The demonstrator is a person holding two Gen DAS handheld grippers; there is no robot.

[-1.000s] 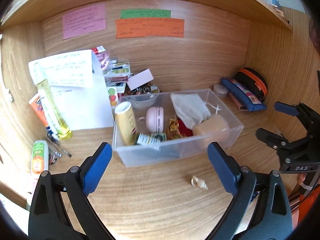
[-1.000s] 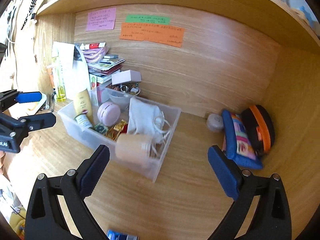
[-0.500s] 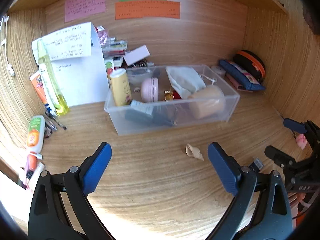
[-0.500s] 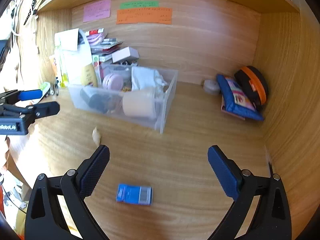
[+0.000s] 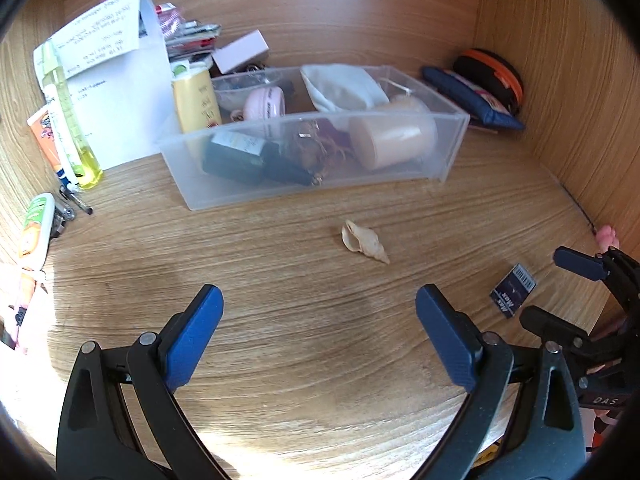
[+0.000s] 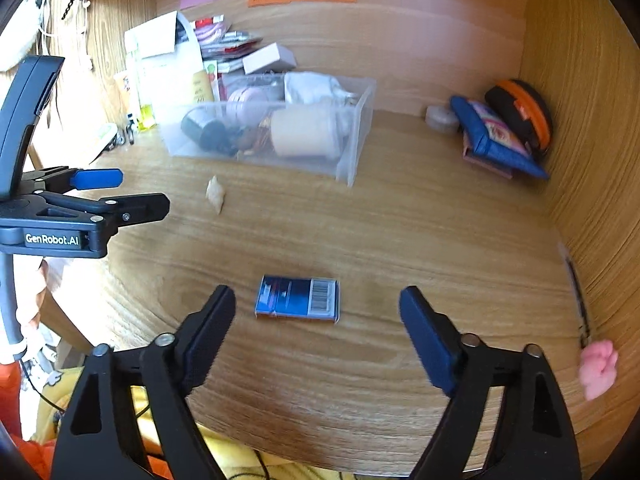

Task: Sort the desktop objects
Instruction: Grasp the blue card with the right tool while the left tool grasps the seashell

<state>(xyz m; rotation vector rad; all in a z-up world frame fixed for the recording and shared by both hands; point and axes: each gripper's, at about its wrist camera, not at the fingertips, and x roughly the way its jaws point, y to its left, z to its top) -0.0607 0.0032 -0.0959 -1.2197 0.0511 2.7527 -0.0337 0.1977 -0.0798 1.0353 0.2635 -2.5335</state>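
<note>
A clear plastic bin (image 5: 448, 136) (image 6: 356, 152) holds a yellow bottle (image 5: 196, 100), a pink round case (image 5: 264, 102), a white cloth (image 5: 344, 88), a beige jar (image 5: 392, 136) and a dark bottle (image 5: 236, 156). A small seashell (image 5: 364, 240) (image 6: 216, 192) lies on the desk in front of it. A blue card box (image 6: 298, 298) (image 5: 512, 290) lies flat near the front edge. My left gripper (image 5: 320, 336) is open and empty, short of the shell. My right gripper (image 6: 316, 328) is open and empty, just behind the blue box.
Papers (image 5: 120, 80), a yellow liquid bottle (image 5: 68, 120), tubes (image 5: 36, 224) and pens (image 5: 76, 200) stand at the left. A blue pouch (image 6: 496, 140), an orange-black case (image 6: 524, 112) and a round tin (image 6: 440, 118) sit at the back right. A pink object (image 6: 598, 368) lies by the right wall.
Both grippers have pulled back and lower from the bin toward the front edge. The shell and the blue box now show nearer. Both stay open.
</note>
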